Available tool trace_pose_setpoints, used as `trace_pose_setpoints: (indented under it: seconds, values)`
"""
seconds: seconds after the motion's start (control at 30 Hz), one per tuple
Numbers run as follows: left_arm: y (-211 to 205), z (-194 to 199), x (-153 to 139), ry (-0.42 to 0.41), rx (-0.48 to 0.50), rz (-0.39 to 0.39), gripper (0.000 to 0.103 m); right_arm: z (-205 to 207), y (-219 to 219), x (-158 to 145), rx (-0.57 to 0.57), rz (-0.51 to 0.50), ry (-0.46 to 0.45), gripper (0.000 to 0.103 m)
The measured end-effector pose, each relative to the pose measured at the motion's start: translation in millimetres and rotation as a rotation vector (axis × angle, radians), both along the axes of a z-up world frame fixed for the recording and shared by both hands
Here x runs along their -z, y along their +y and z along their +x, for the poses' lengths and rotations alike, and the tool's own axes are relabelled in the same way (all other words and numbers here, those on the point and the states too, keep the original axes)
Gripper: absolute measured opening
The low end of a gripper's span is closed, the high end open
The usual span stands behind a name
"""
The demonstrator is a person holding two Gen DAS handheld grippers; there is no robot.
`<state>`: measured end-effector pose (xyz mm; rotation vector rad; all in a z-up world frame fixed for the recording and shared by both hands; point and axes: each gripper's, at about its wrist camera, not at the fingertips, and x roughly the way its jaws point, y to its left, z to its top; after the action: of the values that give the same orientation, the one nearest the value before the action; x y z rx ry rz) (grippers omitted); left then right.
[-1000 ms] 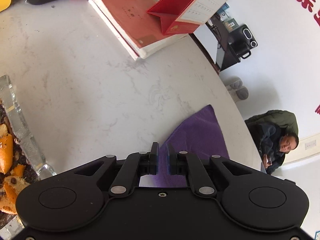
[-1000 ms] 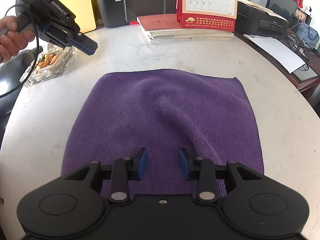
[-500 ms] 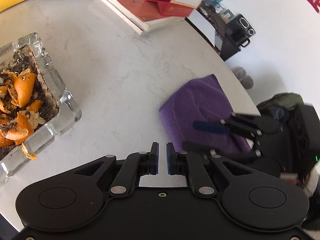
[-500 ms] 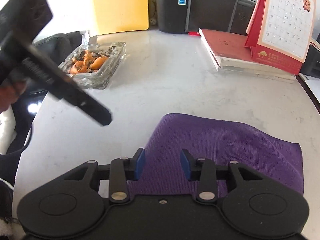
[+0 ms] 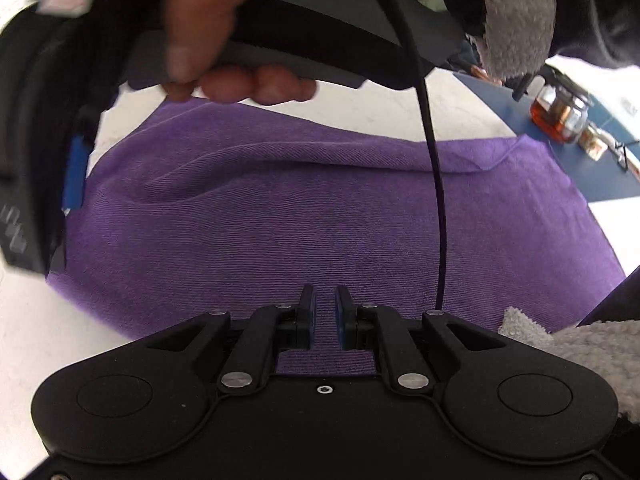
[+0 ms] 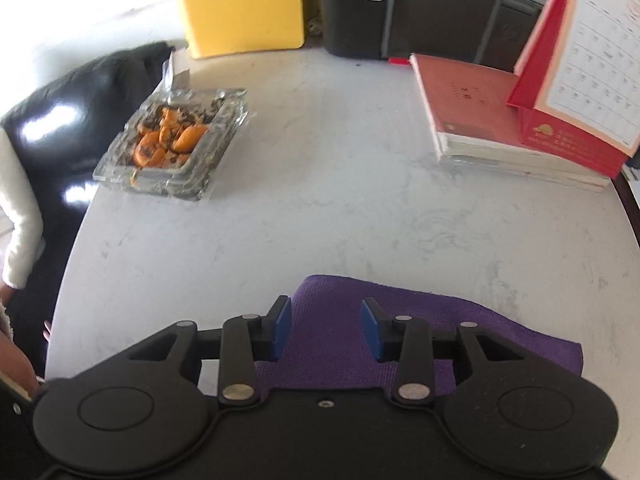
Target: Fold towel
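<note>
Under both grippers lies the purple towel (image 5: 320, 216): left gripper (image 5: 324, 312) nearly closed, right gripper (image 6: 326, 330) parted, neither gripping

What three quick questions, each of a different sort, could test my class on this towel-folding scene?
1. True or false: the purple towel lies on the white table.
2. What fills the glass dish: A coins, B orange peel, C water?
3. Which gripper's fingers stand wider apart, the left gripper or the right gripper?

Key: 1 true; 2 B; 3 right.
</note>
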<state>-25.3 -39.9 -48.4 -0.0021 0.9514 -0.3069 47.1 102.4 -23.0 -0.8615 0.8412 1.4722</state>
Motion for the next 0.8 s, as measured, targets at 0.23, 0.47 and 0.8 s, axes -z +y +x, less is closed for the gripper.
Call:
trace_pose_setpoints:
  seconds: [0.23, 0.47, 0.8]
  values:
    - [-15.7, 3.0, 10.5, -0.007, 0.019, 0.004, 0.011, -18.8, 3.3, 24.7, -0.039, -0.075, -0.039, 0.034]
    - [-21.6, -1.9, 12.6, -0.032, 0.047, 0.030, 0.019, -11.0, -4.9, 25.2, -0.015, -0.046, 0.014, 0.005]
    - [-23.9, -3.2, 11.8, -0.024, 0.066, 0.041, 0.020, 70.4, -86.3, -0.1, 0.380, 0.128, 0.226, 0.004]
